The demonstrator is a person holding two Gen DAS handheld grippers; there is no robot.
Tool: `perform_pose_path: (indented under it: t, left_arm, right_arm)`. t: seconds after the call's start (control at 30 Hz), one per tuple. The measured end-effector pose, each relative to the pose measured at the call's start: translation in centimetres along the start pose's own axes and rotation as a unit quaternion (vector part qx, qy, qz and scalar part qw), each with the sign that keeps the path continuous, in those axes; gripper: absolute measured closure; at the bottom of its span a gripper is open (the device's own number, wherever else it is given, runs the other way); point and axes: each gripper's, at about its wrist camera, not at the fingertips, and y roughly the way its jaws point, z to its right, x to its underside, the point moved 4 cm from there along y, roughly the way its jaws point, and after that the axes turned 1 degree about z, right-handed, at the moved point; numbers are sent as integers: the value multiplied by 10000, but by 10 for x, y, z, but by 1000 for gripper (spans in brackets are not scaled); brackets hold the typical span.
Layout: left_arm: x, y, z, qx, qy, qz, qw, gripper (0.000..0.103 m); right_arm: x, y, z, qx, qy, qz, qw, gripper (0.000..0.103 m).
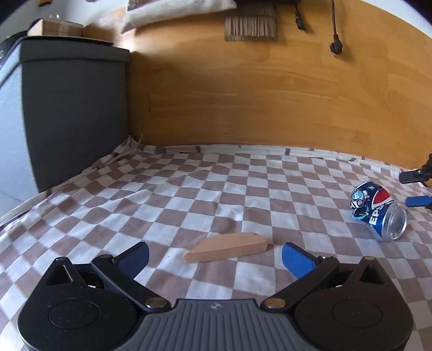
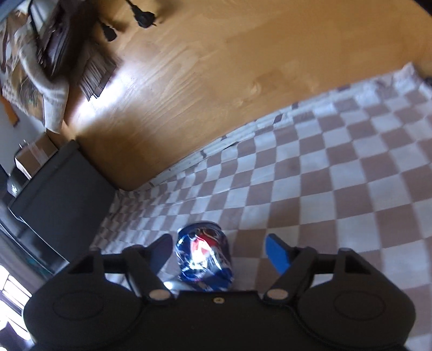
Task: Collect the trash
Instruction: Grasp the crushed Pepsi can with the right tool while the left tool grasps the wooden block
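Note:
A crushed blue Pepsi can lies on its side on the brown-and-white checkered cloth, its open end toward me. In the right wrist view the can lies between the fingers of my right gripper, close to the left finger, with a clear gap to the blue right pad; the gripper is open. A flat tan wooden piece lies just ahead of my left gripper, between its wide-open fingertips and untouched. The right gripper's fingers show at the right edge beside the can.
A tall dark grey bin stands at the cloth's left, with a cardboard box behind its top. Beyond the cloth's far edge is wooden floor with a striped mat, a cushion and black plugs.

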Motion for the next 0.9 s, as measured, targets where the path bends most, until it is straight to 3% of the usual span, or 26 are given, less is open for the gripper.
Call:
perform_pose_path:
  t: [0.17, 0.33, 0.47, 0.53, 0.8, 0.9]
  left_arm:
    - [-6, 27, -9, 172, -192, -162, 9995, 0]
    - [-5, 56, -16, 292, -370, -578, 9972, 0]
    - [-1, 66, -16, 519, -456, -808, 9943, 0]
    - [0, 61, -10, 843, -415, -771, 9926, 0]
    - [8, 37, 31, 2159, -309, -1073, 9700, 1]
    - [7, 28, 41, 2300, -131, -1112, 9667, 1]
  right_arm:
    - [3, 29, -2, -173, 77, -350, 9992, 41]
    - [21, 50, -6, -147, -75, -614, 9980, 44]
    - [36, 53, -15, -144, -434, -268, 9986, 45]
    - [42, 53, -20, -128, -727, -145, 9972, 46]
    - [42, 53, -18, -256, -543, -311, 9977, 72]
    - [45, 48, -23, -307, -558, -495, 9967, 74]
